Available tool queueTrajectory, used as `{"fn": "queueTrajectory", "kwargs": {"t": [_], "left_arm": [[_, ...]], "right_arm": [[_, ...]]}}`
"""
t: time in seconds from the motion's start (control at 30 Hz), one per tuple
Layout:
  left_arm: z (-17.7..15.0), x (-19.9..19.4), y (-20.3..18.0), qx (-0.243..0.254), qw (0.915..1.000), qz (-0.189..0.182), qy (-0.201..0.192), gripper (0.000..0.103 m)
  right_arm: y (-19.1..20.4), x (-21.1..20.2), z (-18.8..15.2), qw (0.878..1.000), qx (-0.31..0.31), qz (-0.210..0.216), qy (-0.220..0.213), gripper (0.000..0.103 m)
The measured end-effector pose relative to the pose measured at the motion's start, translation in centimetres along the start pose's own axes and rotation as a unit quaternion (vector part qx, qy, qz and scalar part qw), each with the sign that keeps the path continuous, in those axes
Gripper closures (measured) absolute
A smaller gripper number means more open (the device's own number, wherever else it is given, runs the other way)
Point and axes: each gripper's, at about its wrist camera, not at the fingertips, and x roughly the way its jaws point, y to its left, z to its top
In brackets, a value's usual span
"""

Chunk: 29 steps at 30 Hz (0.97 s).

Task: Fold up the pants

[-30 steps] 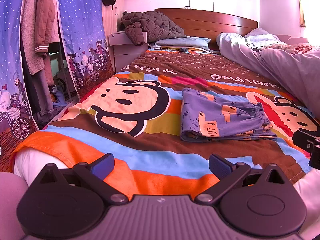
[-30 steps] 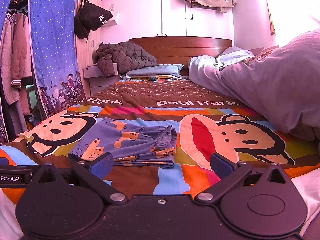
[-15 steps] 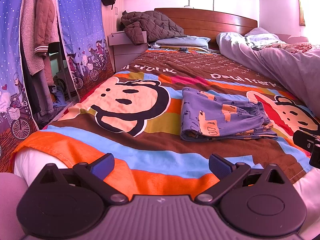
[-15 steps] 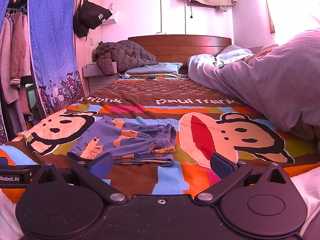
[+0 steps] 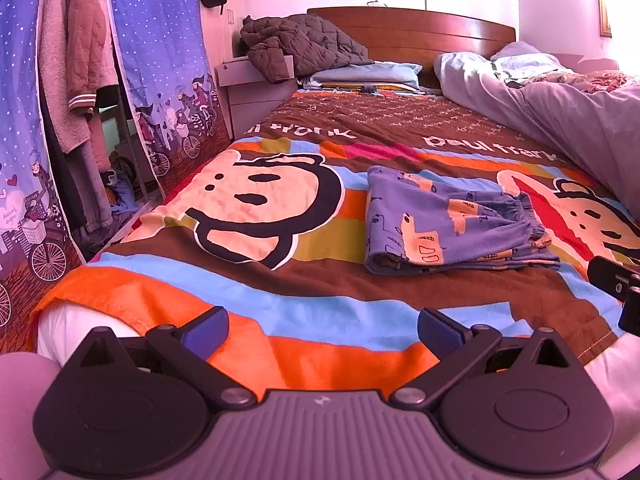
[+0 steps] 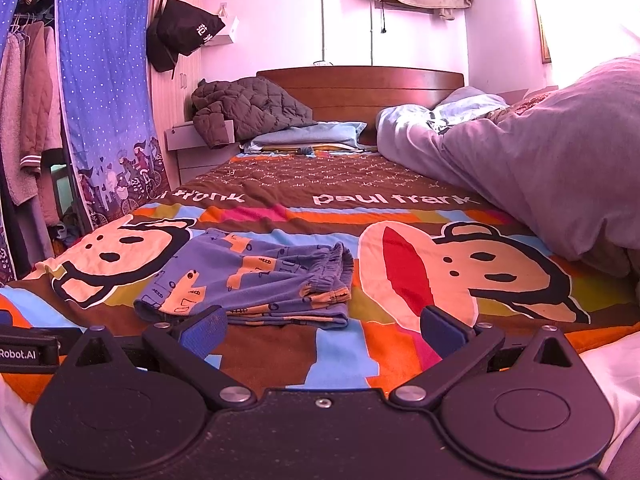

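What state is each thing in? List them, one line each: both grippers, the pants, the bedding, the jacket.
left gripper: open, fingers wide apart, holding nothing.
right gripper: open, empty, at the foot of the bed.
pants: folded into a flat stack, waistband to the right, untouched.
blanket: spread flat over the bed.
duvet: bunched in a heap along the right side.
jacket: crumpled by the headboard.

Ahead of my left gripper [image 5: 322,330] and to its right, the pants [image 5: 448,224] lie on the blanket [image 5: 280,280]; my right gripper [image 6: 324,330] has them ahead-left, duvet [image 6: 540,168] right.
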Motion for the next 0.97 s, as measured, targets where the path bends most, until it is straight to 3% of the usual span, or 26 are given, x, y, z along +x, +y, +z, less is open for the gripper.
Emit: {"fn": "queueTrajectory", "kwargs": {"t": [0.97], "left_arm": [[-0.14, 0.1, -0.03, 0.004, 1.0, 0.001, 0.001, 0.0]], "right_arm": [[-0.08, 0.07, 0.02, 1.0, 0.005, -0.007, -0.001, 0.001]]}}
